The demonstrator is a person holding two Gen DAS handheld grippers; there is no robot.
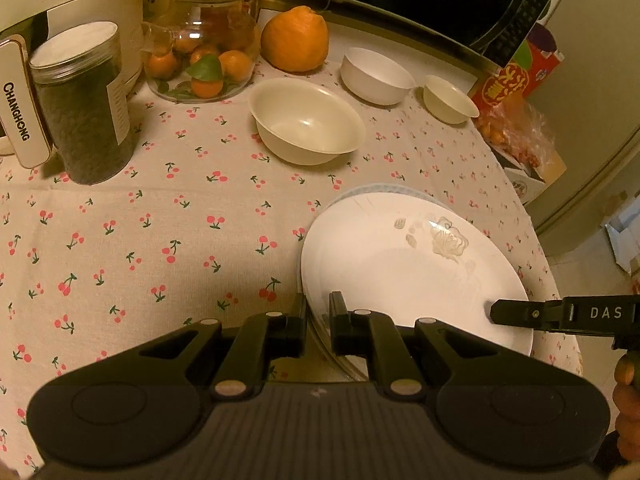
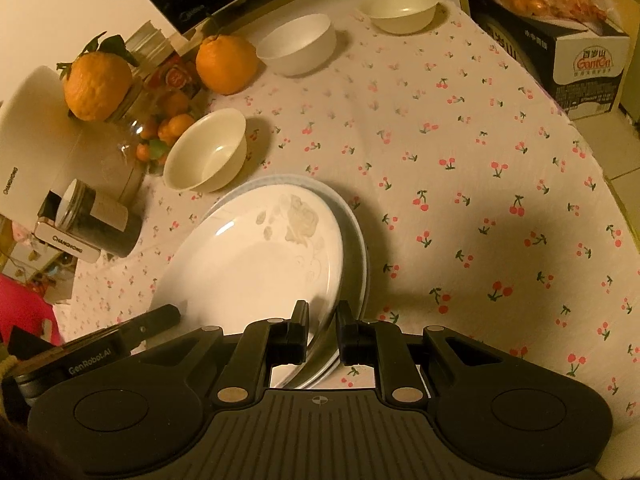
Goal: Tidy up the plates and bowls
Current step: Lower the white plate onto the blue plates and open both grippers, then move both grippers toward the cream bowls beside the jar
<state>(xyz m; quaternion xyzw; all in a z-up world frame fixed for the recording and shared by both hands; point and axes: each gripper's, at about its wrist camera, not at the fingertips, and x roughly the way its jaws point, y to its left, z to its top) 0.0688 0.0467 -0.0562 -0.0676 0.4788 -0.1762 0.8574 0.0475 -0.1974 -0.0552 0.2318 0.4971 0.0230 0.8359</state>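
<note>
Both grippers hold the top plate by opposite edges – the left gripper has its jaws narrowed onto the rim at the plate's left side, the right gripper has its jaws narrowed onto the rim at the right side. The plate sits on a second plate with a pale blue rim, a little off-centre on it, on the cherry-print tablecloth. Three bowls stand apart beyond the plates: the large bowl nearest, the white bowl and the small bowl farther back – probably the next things to gather, and the large one lies closer to the left gripper
</note>
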